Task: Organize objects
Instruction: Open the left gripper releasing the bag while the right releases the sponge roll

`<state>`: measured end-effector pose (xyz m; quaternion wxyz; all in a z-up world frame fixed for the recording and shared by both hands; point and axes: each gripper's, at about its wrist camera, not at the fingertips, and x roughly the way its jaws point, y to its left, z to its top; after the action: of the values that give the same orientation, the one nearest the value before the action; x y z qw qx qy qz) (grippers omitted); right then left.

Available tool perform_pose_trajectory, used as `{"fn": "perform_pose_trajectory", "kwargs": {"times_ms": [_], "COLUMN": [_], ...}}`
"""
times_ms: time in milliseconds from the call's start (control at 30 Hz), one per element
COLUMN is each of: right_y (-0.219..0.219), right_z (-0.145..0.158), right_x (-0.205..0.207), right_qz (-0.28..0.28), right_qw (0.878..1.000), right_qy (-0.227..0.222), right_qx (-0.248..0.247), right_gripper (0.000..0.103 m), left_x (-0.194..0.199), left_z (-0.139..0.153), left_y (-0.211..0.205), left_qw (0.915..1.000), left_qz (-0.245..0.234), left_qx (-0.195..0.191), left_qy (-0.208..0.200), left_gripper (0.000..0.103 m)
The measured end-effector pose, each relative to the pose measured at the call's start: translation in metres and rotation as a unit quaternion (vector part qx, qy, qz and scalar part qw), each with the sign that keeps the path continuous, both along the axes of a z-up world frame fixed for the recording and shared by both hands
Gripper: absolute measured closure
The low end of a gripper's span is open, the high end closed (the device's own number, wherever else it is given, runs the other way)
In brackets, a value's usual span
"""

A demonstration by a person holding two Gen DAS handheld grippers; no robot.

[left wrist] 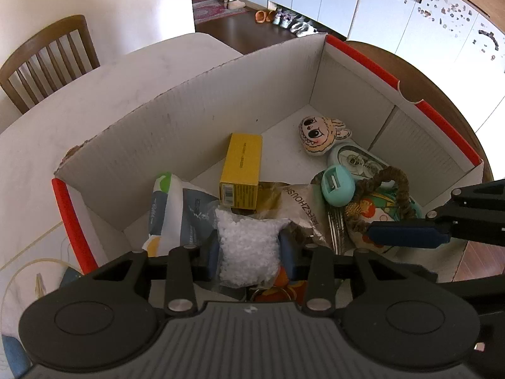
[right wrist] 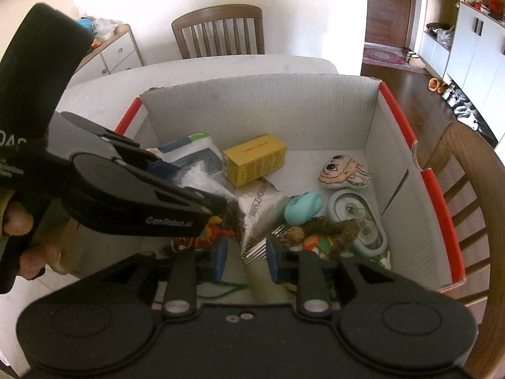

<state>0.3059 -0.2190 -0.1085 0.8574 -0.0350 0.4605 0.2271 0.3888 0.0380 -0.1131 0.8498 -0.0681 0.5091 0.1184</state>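
While both grippers are angled steeply down into the white cardboard box (left wrist: pixel 221 101) with red rims, the left gripper (left wrist: pixel 249 249) is seen clamped on a clear bag of white pellets (left wrist: pixel 246 246), its blue pads pressed against the bag's sides at six o'clock in the left wrist view. A bare hand (right wrist: pixel 19 237) below a dark sleeve is seen gripping its handle at nine o'clock in the right wrist view. At twelve o'clock from the bag a yellow carton (left wrist: pixel 241 170) is laid flat. The right gripper (right wrist: pixel 246 252) is held with its jaws slightly apart around a silver foil pouch (right wrist: pixel 262 214); whether the pads touch it cannot be told.
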Motion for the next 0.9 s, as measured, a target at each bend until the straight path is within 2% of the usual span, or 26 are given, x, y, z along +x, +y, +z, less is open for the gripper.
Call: {"fn": "perform_pose_trajectory", "kwargs": {"times_ms": [133, 200, 333, 400, 667, 900], "right_y": [-0.004, -0.006, -0.010, -0.013, -0.017, -0.015], "right_z": [0.003, 0.006, 0.013, 0.017, 0.037, 0.054], "right_x": [-0.001, -0.003, -0.007, -0.010, -0.021, -0.036], "right_qz": [-0.001, -0.001, -0.002, -0.004, -0.013, -0.035], "right_qw": [1.000, 1.000, 1.000, 1.000, 0.999, 0.997], "right_qy": [-0.003, -0.007, -0.014, -0.017, -0.039, -0.058], "right_qx": [0.005, 0.007, 0.009, 0.012, 0.025, 0.038], "right_gripper": [0.076, 0.075, 0.068, 0.067, 0.062, 0.055], "left_x": [-0.004, -0.008, -0.014, -0.019, -0.042, -0.075], "left_z": [0.002, 0.005, 0.014, 0.019, 0.045, 0.072], "left_y": [-0.001, -0.002, -0.008, -0.010, -0.011, -0.017], "left_qw": [1.0000, 0.9999, 0.9997, 0.9994, 0.9972, 0.9921], "left_qz": [0.002, 0.004, 0.003, 0.004, 0.015, 0.009], "left_qx": [0.003, 0.003, 0.002, 0.003, 0.003, 0.013], "left_qy": [-0.003, -0.009, -0.025, -0.034, -0.073, -0.124], "left_gripper": [0.060, 0.049, 0.043, 0.034, 0.033, 0.033]}}
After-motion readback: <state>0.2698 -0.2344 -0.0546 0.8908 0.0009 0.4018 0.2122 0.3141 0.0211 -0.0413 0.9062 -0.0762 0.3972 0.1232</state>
